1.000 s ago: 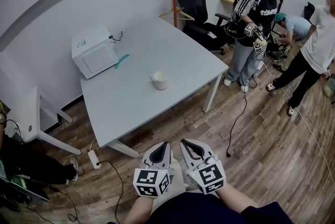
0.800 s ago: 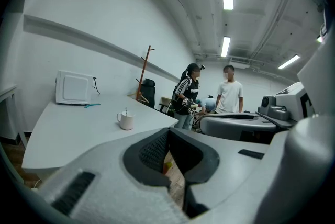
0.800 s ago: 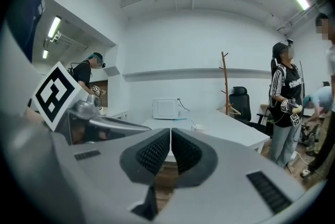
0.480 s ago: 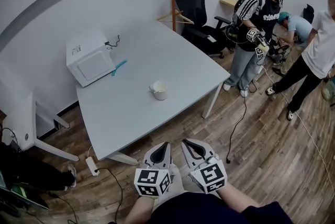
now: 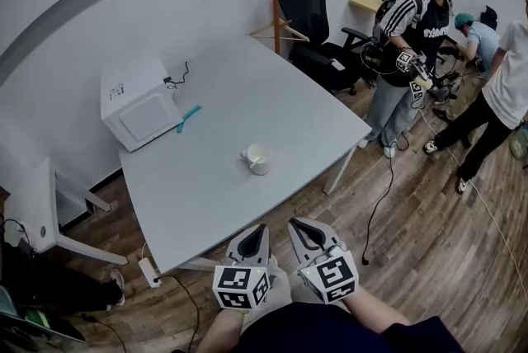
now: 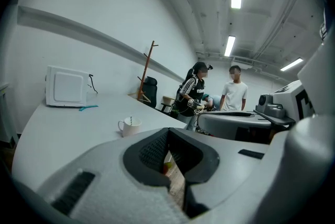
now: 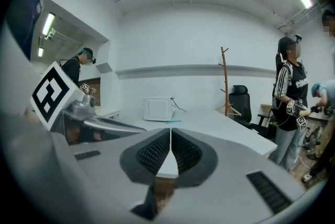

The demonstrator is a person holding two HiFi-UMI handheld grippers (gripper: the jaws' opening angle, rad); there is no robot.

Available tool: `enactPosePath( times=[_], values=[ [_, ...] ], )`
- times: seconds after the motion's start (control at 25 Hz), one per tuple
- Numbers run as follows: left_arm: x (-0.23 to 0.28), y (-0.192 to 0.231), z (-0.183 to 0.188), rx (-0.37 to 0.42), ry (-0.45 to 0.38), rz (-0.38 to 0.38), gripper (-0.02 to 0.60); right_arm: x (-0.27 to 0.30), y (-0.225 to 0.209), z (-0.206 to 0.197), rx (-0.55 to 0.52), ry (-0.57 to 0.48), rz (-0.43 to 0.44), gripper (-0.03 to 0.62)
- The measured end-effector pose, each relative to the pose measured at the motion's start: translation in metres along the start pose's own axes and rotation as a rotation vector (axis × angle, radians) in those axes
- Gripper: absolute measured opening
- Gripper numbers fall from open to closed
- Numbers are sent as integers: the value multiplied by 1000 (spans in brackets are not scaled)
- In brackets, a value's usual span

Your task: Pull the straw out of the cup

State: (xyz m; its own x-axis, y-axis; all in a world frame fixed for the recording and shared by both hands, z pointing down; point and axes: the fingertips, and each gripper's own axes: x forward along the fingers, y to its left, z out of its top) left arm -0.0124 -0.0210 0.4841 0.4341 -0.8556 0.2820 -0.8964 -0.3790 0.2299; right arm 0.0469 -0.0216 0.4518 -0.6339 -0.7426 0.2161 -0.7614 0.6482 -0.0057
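Here the cup (image 5: 259,159), its straw (image 6: 131,120) standing inside, sits mid-tabletop (image 5: 289,108), well ahead of the left hand-held gripper (image 5: 261,229) and right hand-held gripper (image 5: 294,224), both closed on nothing

straw (image 6: 131,120): thin sliver in left gripper view, too small to tell in head view | cup (image 5: 259,159): inside unreadable | desk (image 7: 225,131): near part hidden behind right gripper (image 7: 170,134) | forearm (image 5: 378,315): cut off by bottom edge | bystander (image 5: 510,83): cut by right edge
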Motion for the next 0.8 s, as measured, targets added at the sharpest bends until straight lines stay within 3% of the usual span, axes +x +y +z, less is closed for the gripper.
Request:
enactPosePath(
  times=[0.8],
  values=[
    [65,80,41,-11,14,-20,18,95,-37,21,-29,39,-43,31]
  ],
)
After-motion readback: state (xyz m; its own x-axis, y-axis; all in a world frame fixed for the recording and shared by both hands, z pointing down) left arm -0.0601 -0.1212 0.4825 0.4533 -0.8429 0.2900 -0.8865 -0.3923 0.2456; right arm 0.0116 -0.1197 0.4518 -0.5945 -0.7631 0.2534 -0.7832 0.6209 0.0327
